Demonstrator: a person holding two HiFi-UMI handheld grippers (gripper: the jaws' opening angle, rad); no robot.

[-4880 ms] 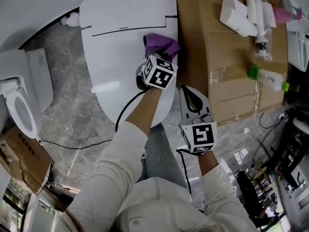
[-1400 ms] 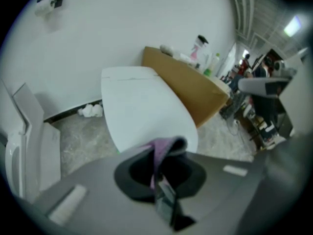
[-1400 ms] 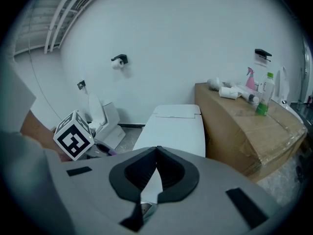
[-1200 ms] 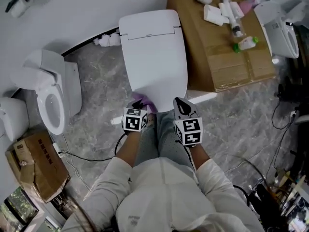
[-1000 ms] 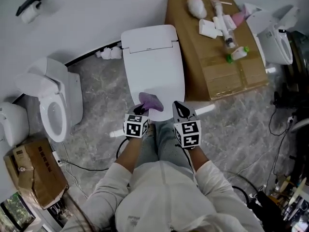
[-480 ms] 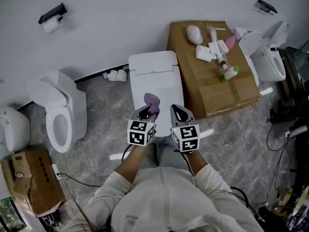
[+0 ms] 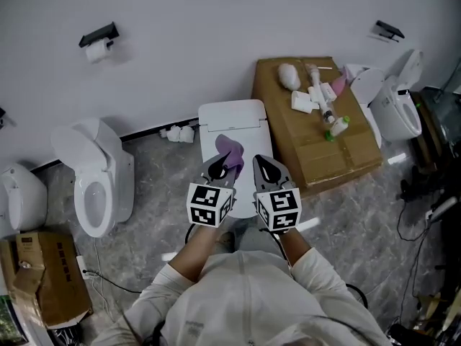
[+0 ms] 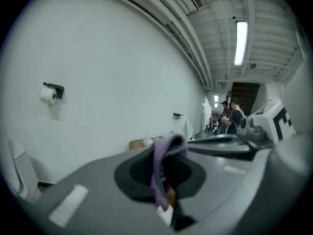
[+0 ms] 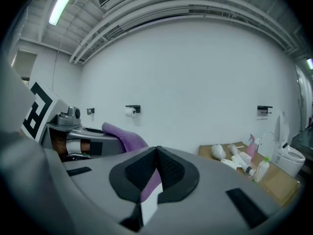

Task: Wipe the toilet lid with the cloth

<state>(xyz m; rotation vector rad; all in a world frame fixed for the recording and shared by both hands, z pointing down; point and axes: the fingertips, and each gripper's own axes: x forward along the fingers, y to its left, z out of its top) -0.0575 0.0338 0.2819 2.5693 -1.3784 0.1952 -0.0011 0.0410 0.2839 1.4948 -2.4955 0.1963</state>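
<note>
Right gripper (image 9: 157, 150): grey claw, jaws pressed together, nothing clamped; a sliver of purple and white shows in the slot beneath them
Left gripper (image 9: 98, 143): just left of the claw, level with it, marker cube (image 9: 41, 111) on top
Purple cloth (image 9: 124, 135): draped over the left gripper's tip
White wall (image 9: 195, 82): straight beyond the claw
Toilet-roll holder (image 9: 132, 109): on the wall, above and left of the claw
Cardboard box (image 9: 276, 182): right of the claw, bottles on it, one green-capped (image 9: 262, 169)
White toilet (image 9: 289, 156): far right, past the box
</note>
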